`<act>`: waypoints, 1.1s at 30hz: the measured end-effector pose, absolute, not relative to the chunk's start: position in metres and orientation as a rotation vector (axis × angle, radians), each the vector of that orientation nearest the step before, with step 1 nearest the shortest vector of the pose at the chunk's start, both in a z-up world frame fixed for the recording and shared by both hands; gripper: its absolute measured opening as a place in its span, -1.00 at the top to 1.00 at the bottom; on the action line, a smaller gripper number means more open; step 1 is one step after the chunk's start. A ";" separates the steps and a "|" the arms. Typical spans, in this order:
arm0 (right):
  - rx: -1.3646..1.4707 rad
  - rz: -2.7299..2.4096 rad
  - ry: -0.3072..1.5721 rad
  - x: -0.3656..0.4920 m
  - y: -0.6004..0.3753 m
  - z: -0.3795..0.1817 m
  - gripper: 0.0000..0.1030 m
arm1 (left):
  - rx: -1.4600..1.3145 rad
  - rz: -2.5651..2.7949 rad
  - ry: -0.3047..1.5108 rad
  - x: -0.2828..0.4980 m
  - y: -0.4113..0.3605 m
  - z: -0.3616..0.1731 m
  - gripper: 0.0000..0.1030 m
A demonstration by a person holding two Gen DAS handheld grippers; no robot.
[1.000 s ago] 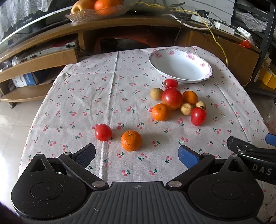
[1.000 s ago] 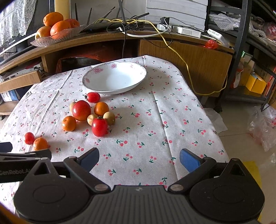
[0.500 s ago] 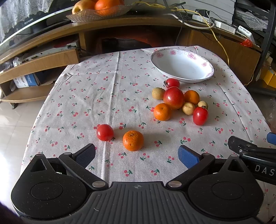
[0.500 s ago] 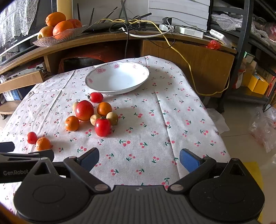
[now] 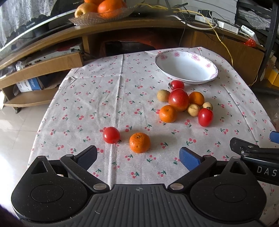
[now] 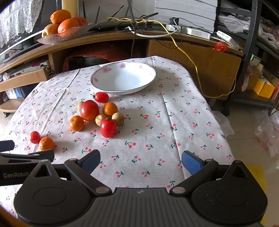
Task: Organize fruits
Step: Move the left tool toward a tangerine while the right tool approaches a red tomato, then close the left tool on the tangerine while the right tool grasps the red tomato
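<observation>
An empty white flowered bowl [image 5: 186,69] [image 6: 123,79] stands at the far side of the cherry-print tablecloth [image 5: 108,97]. In front of it lies a cluster of fruit: a big red apple [image 5: 178,99] [image 6: 89,110], small tomatoes, mandarins and tan longans. Apart from them, a tomato [image 5: 111,135] [image 6: 35,137] and a mandarin [image 5: 139,142] [image 6: 46,143] lie just ahead of my left gripper [image 5: 138,158], which is open and empty. My right gripper [image 6: 140,161] is open too, over bare cloth, with a red tomato [image 6: 108,127] ahead to its left.
Behind the table runs a wooden TV stand [image 6: 97,41] carrying a glass dish of oranges [image 5: 101,12] [image 6: 65,28], cables and a power strip [image 6: 190,30]. Floor drops off past the table's left edge [image 5: 19,122] and right edge [image 6: 244,139].
Both grippers have edged forward toward the fruit, so the bowl and fruits sit slightly nearer and lower in view. Jaws stay open; no fruit has moved.
</observation>
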State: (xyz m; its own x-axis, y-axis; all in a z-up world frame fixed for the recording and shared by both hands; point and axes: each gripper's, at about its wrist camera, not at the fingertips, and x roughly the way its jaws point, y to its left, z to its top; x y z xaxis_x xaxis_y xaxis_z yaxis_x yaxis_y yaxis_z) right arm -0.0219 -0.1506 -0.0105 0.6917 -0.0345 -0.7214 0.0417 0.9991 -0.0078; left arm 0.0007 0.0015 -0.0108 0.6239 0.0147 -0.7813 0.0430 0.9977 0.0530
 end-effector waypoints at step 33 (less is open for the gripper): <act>-0.013 0.123 0.873 0.003 -0.137 -0.018 -0.59 | 0.045 -0.117 0.864 0.017 0.010 -0.023 -0.68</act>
